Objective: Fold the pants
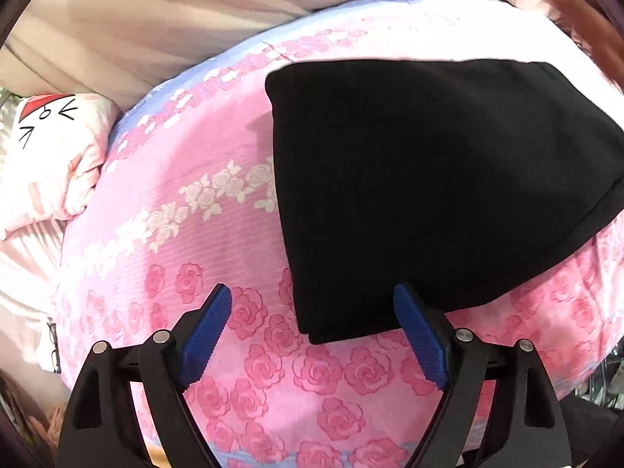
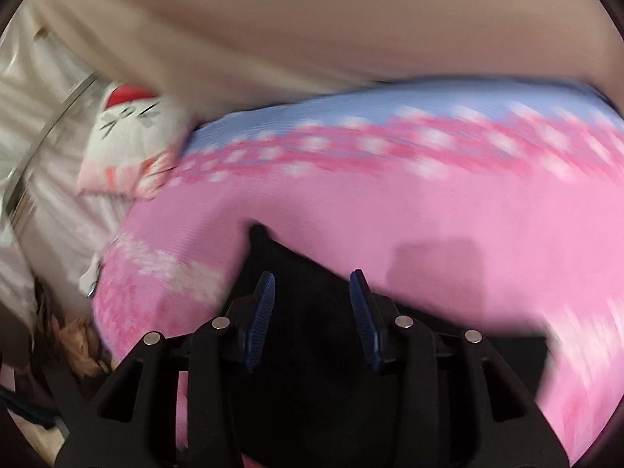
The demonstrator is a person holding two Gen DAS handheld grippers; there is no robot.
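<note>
The black pants are lying folded on the pink rose bedspread, at centre right of the left view. The left gripper is standing wide and empty; the right gripper is standing half-open over dark cloth, gripping nothing. A brushing finger could be undoing the fold. A cat pillow is lying at the left edge.

No readable text, labels, brands or numbers; pillow bears only drawn cartoon face.
</note>
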